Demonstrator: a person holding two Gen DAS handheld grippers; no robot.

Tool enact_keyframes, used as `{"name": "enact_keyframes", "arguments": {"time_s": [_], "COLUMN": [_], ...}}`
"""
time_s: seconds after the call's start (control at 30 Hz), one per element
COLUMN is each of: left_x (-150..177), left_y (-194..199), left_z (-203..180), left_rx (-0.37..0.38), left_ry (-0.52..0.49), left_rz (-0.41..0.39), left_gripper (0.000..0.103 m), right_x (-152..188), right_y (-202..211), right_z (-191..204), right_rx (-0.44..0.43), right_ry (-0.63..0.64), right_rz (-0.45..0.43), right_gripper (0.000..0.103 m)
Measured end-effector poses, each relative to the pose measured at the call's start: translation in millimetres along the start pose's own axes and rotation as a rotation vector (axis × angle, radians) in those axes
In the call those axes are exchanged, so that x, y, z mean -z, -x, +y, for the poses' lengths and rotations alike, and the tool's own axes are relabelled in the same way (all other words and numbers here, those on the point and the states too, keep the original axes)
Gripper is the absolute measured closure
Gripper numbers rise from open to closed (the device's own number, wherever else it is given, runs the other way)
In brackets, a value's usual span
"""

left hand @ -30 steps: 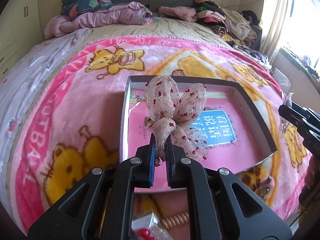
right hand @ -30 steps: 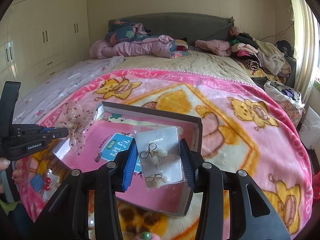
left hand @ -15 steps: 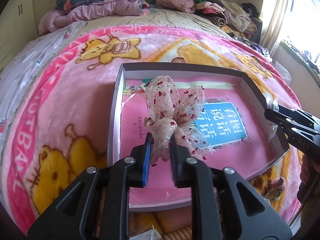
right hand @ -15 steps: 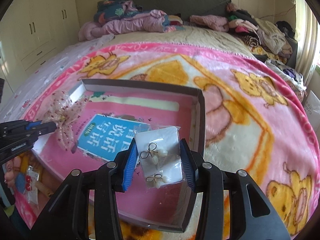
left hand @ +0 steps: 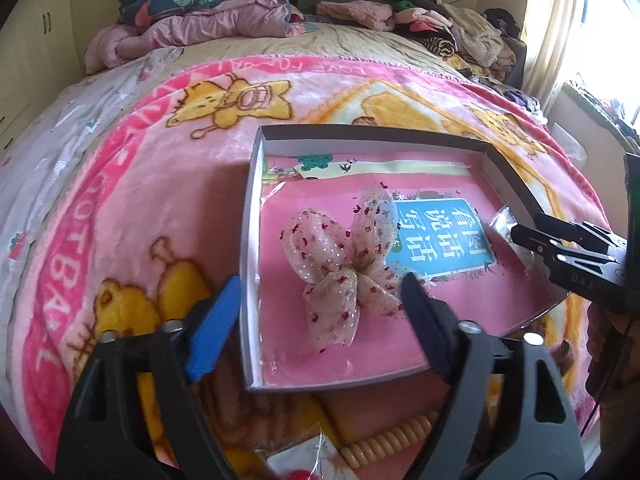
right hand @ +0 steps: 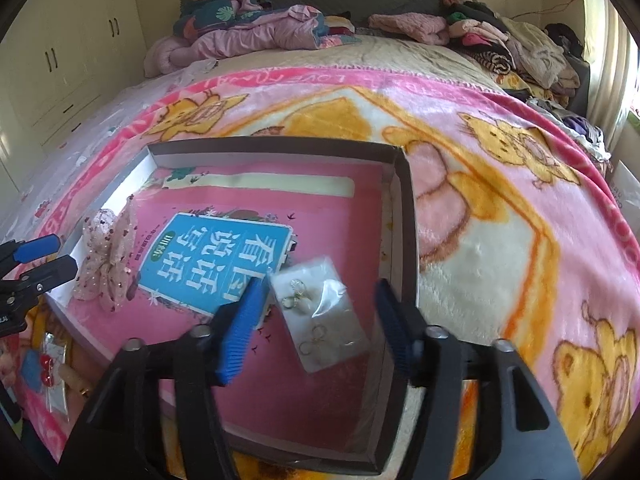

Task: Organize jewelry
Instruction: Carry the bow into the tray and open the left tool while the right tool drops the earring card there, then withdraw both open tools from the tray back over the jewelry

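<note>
Jewelry first: from my left claw (left hand: 320, 300), jaws just spread wide, the sheer bow (left hand: 340, 264) lies loose in the box (left hand: 250, 240). From my right claw (right hand: 320, 312), also just opened, the earring card (right hand: 324, 312) lies inside, unpinched.

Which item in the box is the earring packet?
On the pink blanket sits a shallow grey box. Near its right wall, beside the blue label, lies the earring packet: flat, clear, white-backed, unlike the puffy spotted bow opposite.
</note>
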State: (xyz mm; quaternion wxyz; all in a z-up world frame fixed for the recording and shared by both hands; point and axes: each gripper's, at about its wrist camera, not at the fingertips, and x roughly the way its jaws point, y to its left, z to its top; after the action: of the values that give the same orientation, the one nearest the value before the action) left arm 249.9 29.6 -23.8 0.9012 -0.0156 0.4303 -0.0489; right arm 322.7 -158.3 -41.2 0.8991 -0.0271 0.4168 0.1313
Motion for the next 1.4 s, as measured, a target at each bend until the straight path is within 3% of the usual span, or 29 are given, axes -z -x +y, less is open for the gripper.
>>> {"name": "enact_keyframes", "arguments": {"time_s": [0.13,0.27,0.87,1.4], "left_x": [1.3,2.9,16.5,44.6], "left_y": [9.4,20.4,78.0,112.3], "left_z": [-0.1,-0.6,22.2,22.8], "left_rx": [0.002,0.008,-0.019,-0.04], "left_ry": [0.003,0.01,0.107,0.122], "left_rz": [-0.01,-0.026,-0.109,-0.136], "left_gripper": [0.013,0.012,0.012,0.012], "right_x": [1.8,4.1,24.3,50.3], "right_y": [13.2,35.8,125.7,159.9], "right_z": [0.9,-1.0,-10.9,5.6], "right_rx": [-0.011,-0.019,-0.032,-0.064], "right_ry": [-0.007,-0.009,-0.007,0.031], "right_rz": [-0.031,-0.074,-0.199,-0.214], "right_gripper": [0.026,0.017,0.015,0.015]}}
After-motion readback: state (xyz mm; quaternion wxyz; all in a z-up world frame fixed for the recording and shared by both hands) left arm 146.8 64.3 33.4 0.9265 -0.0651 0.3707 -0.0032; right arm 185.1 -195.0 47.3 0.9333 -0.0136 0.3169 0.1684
